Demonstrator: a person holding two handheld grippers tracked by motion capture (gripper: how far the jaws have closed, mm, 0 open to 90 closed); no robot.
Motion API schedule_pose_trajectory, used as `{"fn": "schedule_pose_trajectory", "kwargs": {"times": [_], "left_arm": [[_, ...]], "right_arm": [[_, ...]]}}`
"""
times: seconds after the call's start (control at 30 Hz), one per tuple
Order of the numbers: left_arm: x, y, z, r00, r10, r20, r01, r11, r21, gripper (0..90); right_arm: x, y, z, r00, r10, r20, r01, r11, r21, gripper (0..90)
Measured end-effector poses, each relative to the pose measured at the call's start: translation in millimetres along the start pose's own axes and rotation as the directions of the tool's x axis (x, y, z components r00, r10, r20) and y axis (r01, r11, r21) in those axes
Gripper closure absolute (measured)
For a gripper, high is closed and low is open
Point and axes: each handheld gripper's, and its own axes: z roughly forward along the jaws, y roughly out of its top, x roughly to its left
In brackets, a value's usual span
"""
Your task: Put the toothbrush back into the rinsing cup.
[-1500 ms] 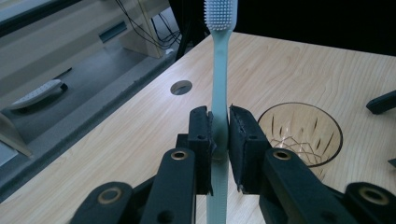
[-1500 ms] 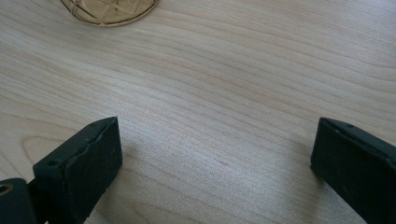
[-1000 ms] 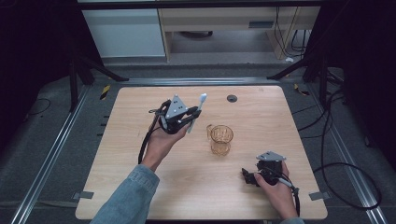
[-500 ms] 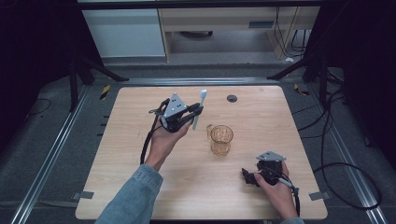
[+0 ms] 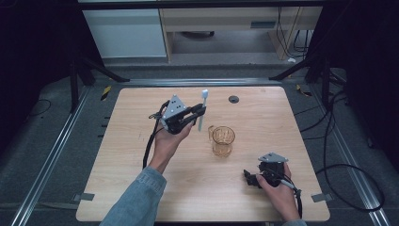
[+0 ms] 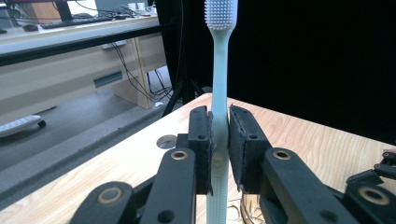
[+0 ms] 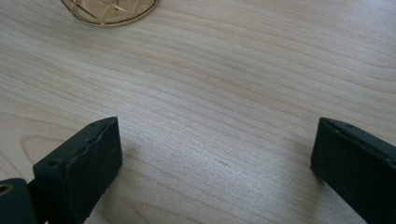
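Observation:
A pale blue-white toothbrush stands upright, bristles up, clamped in my left gripper, which hangs above the table left of the cup. In the left gripper view the handle of the toothbrush runs between the two pads and my left gripper is shut on it. An amber glass cup stands on the wooden table just right of and below the brush. My right gripper rests low at the front right, open, jaws wide apart over bare wood; the base of the cup lies ahead of it.
A small dark round hole is set in the table near its far edge. A pale desk with cables stands beyond the table. Metal rails run along both sides on the floor. A cable trails from each gripper.
My left gripper has carried the toothbrush a little to the right, closer to the cup, and turned it more upright. The right gripper has stayed put.

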Motion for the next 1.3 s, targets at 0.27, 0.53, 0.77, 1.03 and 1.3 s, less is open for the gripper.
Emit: {"fn": "schedule_pose_trajectory", "kwargs": {"times": [0.27, 0.53, 0.77, 1.03, 1.3], "left_arm": [[0.6, -2.3, 4.7, 1.0000, -0.001, 0.004, 0.001, 0.9997, -0.024, 78.8], [4.9, -3.6, 5.0, 0.9999, -0.016, -0.001, 0.016, 0.9976, -0.067, 78.8], [5.0, -6.6, 13.1, 0.9991, -0.041, 0.012, 0.042, 0.9930, -0.110, 78.8], [3.4, -8.5, 20.8, 0.9987, -0.043, 0.025, 0.046, 0.9880, -0.147, 78.8], [4.8, -13.7, 28.1, 0.9972, -0.064, 0.039, 0.069, 0.9849, -0.159, 78.8]], "right_arm": [[0.0, 0.0, 0.0, 1.0000, -0.001, -0.001, 0.001, 1.000, 0.000, 2.4], [0.0, 0.1, -0.1, 1.0000, -0.001, -0.001, 0.001, 1.000, 0.001, 2.4], [0.0, 0.0, 0.0, 1.0000, -0.001, -0.001, 0.001, 1.000, 0.001, 2.4], [0.0, 0.1, -0.1, 1.0000, -0.002, 0.000, 0.002, 1.000, 0.001, 2.4], [0.1, 0.0, 0.1, 1.0000, 0.001, -0.002, -0.001, 1.000, 0.000, 2.4]]}}
